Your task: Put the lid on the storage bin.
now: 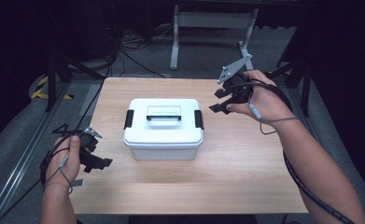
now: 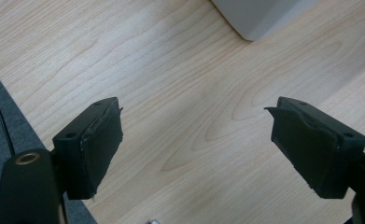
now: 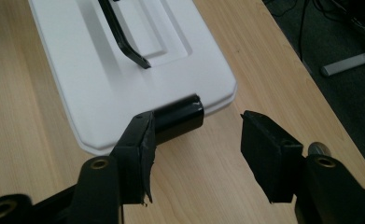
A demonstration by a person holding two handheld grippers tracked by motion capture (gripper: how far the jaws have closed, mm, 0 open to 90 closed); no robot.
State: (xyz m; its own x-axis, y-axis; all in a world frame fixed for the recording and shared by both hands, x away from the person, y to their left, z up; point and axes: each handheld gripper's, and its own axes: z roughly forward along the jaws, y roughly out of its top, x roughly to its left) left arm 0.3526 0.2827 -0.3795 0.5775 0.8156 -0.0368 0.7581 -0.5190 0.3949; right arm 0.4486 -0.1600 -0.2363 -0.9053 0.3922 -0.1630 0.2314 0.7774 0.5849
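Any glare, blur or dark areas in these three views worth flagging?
High view: dark surround, table evenly lit, white box slightly washed out. Left gripper view: soft focus, a shadow band crossing the wood. Right gripper view: box lid bright with little surface detail, black latch sharp enough.

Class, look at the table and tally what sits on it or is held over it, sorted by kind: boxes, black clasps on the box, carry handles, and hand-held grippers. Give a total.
White lidded box: 1
Black side clasps, left clasp and right clasp: 2
Black carry handle: 1
Grippers, left gripper and right gripper, both open: 2
Total: 6
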